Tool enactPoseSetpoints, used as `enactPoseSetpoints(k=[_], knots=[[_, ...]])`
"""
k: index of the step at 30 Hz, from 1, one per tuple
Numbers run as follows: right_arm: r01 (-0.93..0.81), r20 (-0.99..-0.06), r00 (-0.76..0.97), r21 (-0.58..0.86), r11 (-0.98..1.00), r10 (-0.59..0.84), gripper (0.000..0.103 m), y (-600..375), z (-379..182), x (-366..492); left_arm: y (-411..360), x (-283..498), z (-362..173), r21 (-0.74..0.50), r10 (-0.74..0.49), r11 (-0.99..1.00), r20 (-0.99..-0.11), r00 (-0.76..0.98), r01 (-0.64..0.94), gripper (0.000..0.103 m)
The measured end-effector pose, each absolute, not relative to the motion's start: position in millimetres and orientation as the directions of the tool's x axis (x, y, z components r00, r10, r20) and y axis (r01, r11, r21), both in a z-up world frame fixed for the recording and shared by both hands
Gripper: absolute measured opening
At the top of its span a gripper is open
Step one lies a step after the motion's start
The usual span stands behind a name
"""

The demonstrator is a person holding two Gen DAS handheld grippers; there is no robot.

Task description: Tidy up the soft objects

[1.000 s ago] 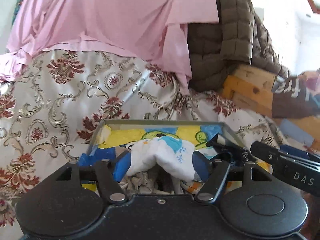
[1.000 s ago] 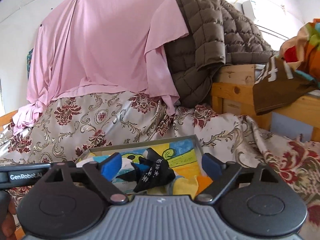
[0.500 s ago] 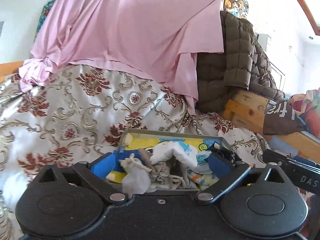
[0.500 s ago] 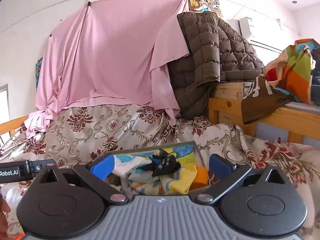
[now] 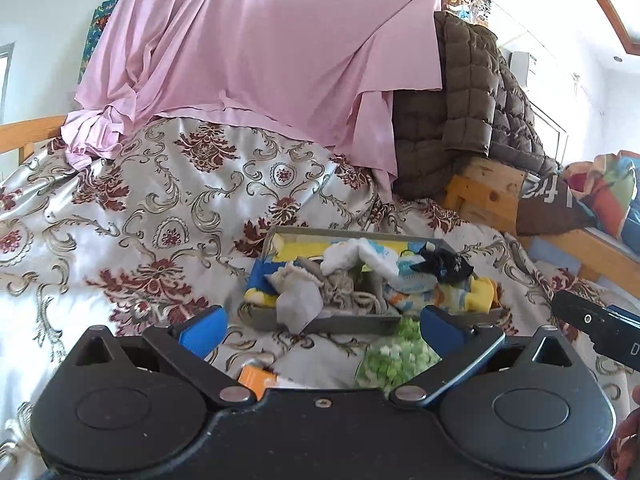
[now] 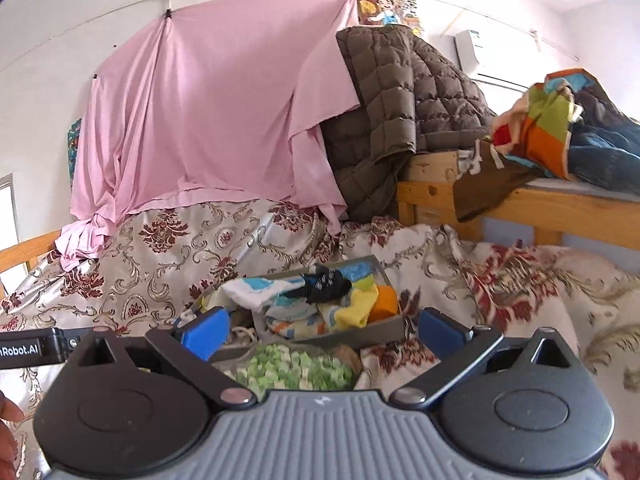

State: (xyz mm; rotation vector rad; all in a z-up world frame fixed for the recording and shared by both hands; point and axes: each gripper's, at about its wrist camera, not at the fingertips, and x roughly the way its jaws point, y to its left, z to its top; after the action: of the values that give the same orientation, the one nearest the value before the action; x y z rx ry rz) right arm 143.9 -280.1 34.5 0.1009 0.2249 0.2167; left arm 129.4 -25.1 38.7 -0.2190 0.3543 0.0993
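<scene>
A shallow grey box (image 5: 352,325) lies on the bedspread, piled with socks. Among them are a grey sock (image 5: 298,304) hanging over the front wall, a white and blue one (image 5: 360,258) and a black one (image 5: 444,268). My left gripper (image 5: 322,328) hangs open just short of the box, nothing between its blue pads. The right wrist view shows the same box (image 6: 362,330) with the black sock (image 6: 324,285) on top of yellow (image 6: 360,306) and orange (image 6: 386,300) ones. My right gripper (image 6: 320,326) is open and empty too. A green-and-white knitted piece (image 6: 292,368) lies under it, outside the box.
The floral satin bedspread (image 5: 140,216) covers the bed. A pink sheet (image 5: 260,52) and a brown quilted jacket (image 5: 460,112) hang behind. A wooden bunk frame (image 6: 520,204) with clothes stands at the right. A small orange item (image 5: 256,378) lies near the left gripper.
Both grippers have drawn back from the box. The left one widened and left the white sock in the box. The black sock that was between the right fingers now lies on the pile.
</scene>
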Motion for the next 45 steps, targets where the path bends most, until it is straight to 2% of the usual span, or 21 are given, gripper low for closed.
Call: enactPoseSetpoints(k=[8, 13, 20, 24, 32, 45], knots=[[-0.171, -0.236, 0.952, 0.121, 0.978, 0.196, 0.103, -281.7, 29.6, 115.3, -21.1, 90.5, 35.4, -0.210, 0.104, 0.961, -0.324, 0.940, -0.178, 0.102], [-0.155, -0.291, 0.939, 0.117, 0.981, 0.183, 0.103, -277.9, 22.2, 99.9, -21.3, 65.5, 31.6, -0.177, 0.088, 0.973, -0.300, 0.950, -0.146, 0.102], [-0.148, -0.363, 0.915, 0.100, 0.984, 0.174, 0.103, -264.7, 13.5, 78.5, -18.4, 43.7, 13.7, -0.137, 0.057, 0.984, -0.361, 0.931, -0.114, 0.102], [-0.151, -0.400, 0.901, 0.074, 0.986, 0.168, 0.103, -256.4, 7.6, 70.0, -9.2, 37.3, 11.2, -0.154, 0.062, 0.980, -0.374, 0.925, -0.128, 0.102], [-0.172, -0.439, 0.879, 0.077, 0.982, 0.189, 0.103, -246.8, 2.0, 62.8, 5.0, 32.0, 4.0, -0.132, 0.103, 0.975, -0.436, 0.894, -0.176, 0.102], [-0.192, -0.474, 0.858, 0.057, 0.980, 0.196, 0.103, -238.5, -4.1, 67.2, 3.4, 27.6, -5.7, -0.114, 0.055, 0.985, -0.483, 0.874, -0.126, 0.102]])
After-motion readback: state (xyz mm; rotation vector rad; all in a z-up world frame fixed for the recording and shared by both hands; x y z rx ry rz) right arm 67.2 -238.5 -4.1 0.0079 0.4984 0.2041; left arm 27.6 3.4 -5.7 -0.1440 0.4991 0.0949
